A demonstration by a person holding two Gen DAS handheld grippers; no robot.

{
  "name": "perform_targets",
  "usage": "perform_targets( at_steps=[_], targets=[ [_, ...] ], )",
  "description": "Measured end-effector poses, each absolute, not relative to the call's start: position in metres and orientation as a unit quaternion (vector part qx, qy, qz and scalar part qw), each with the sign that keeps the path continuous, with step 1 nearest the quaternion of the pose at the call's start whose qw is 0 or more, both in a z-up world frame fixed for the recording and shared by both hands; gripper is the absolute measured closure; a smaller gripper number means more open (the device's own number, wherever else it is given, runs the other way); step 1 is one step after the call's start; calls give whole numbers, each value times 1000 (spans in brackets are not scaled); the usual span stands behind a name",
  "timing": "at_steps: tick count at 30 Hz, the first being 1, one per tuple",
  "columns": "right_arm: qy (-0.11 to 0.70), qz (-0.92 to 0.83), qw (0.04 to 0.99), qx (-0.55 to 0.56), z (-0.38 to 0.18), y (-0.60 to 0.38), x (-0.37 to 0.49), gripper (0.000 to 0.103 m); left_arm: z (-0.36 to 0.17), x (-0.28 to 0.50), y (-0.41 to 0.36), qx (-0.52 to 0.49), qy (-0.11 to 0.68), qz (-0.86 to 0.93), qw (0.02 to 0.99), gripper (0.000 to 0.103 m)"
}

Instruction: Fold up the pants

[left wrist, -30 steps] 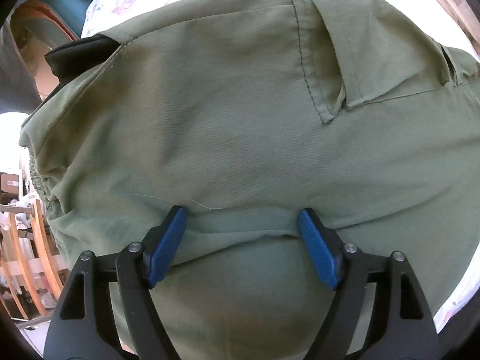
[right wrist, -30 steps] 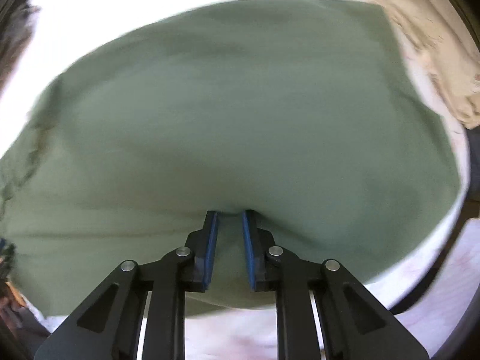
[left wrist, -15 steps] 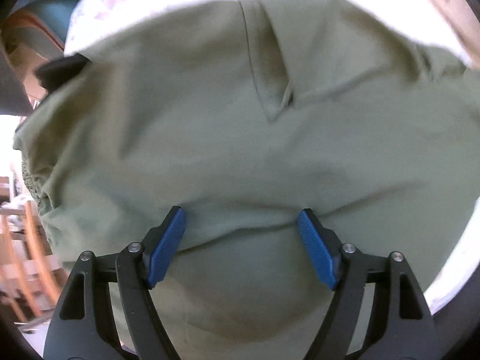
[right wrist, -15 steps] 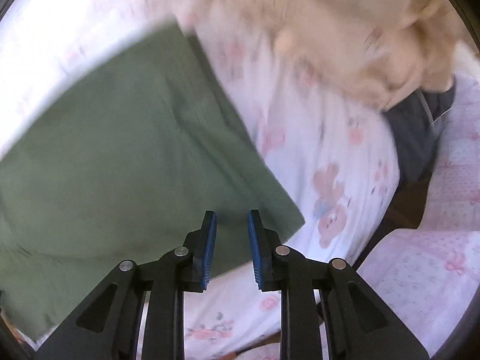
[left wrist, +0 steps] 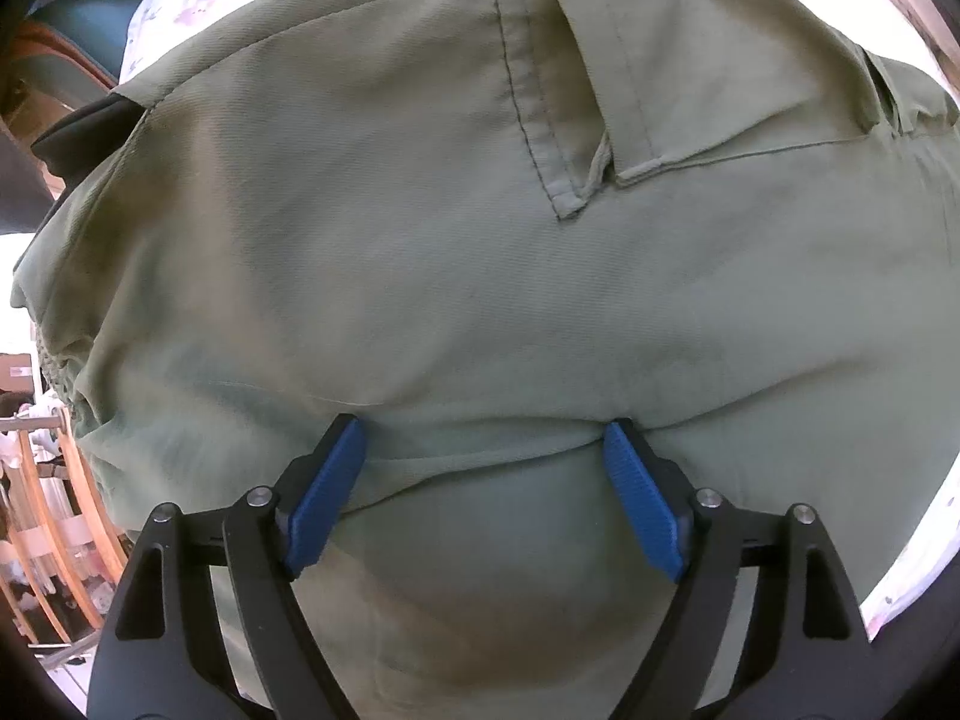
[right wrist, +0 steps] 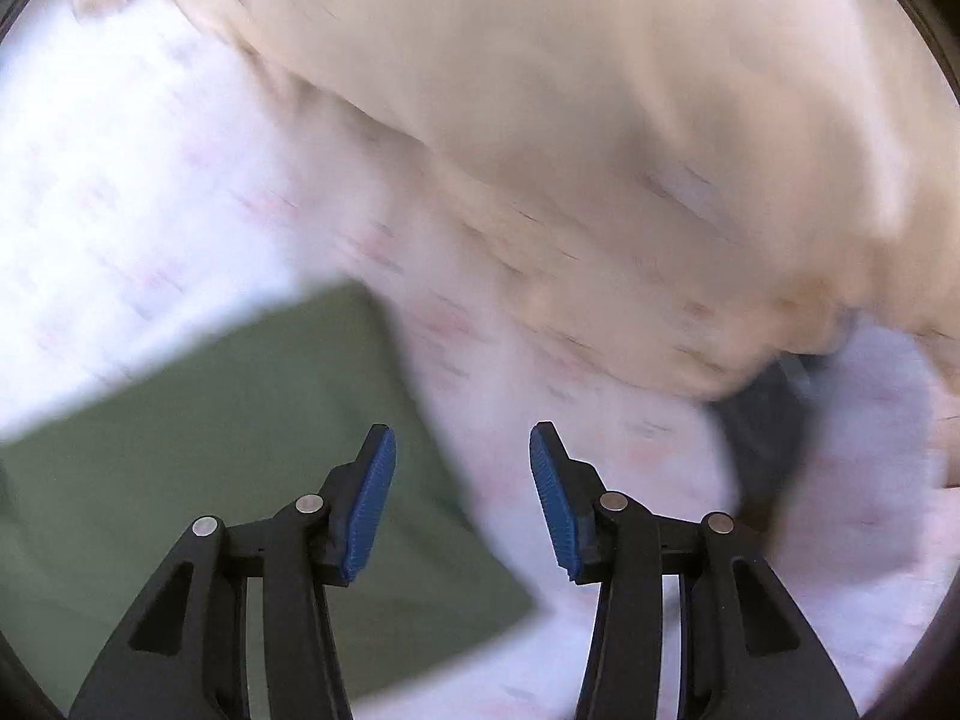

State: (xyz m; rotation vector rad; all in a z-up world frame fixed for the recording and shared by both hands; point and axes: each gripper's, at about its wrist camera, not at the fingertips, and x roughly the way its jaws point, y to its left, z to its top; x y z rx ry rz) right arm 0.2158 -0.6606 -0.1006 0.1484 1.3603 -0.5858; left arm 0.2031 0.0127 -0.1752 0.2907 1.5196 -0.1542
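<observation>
- Your left gripper [left wrist: 480, 462] points straight down onto the pants [left wrist: 456, 252], which lie spread on the bed [left wrist: 153, 6] and fill nearly the whole left view.
- Its fingers [left wrist: 327, 495] stand wide apart with their tips set into the cloth; a low ridge of fabric runs between them, but the pads do not close on it, so nothing is held there.
- Above that ridge you can see a stitched seam and a pocket flap [left wrist: 606, 90]; a gathered, elastic-looking edge shows at the far left.
- Your right gripper [right wrist: 462, 498] is clear of the pants. Its jaws have just been opening, now about half apart, and nothing lies between them; the view is blurred.
- In that view a folded corner of the pants lies flat at lower left, on the pale printed sheet; a cream garment [right wrist: 600, 120] is heaped beyond it, apart from the pants.
- Expect light, limp twill: it will sag and drag, not hold shape. Take hold at doubled edges, the waistband or hems, pinching all layers, and keep the lift low.
</observation>
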Motion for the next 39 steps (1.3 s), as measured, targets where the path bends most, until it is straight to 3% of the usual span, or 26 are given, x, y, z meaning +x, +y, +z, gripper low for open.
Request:
perform_targets(
  at_steps=[3, 8, 14, 16, 21, 27, 32, 39],
  targets=[
    [619, -220, 741, 138, -130, -659, 242, 62, -178, 209, 14, 117, 699, -71, 702, 22],
    [652, -235, 717, 77, -196, -657, 268, 66, -179, 214, 13, 122, 699, -72, 701, 21],
    [627, -339, 700, 45, -185, -685, 275, 66, -187, 208, 8, 128, 697, -64, 703, 16],
    [617, -331, 713, 36, -169, -679, 278, 66, -188, 206, 10, 129, 693, -62, 706, 11],
    [607, -238, 757, 35, -123, -610, 279, 62, -179, 201, 11, 97, 680, -64, 724, 13],
    [576, -92, 807, 95, -68, -505, 248, 60, -138, 187, 58, -12, 643, -54, 764, 13],
    [557, 33, 817, 145, -56, -382, 226, 44, -113, 159, 152, -131, 582, 53, 801, 13],
    [560, 150, 796, 177, -89, -265, 187, 42, -157, 89, 324, -476, 474, 225, 706, 12]
  ],
)
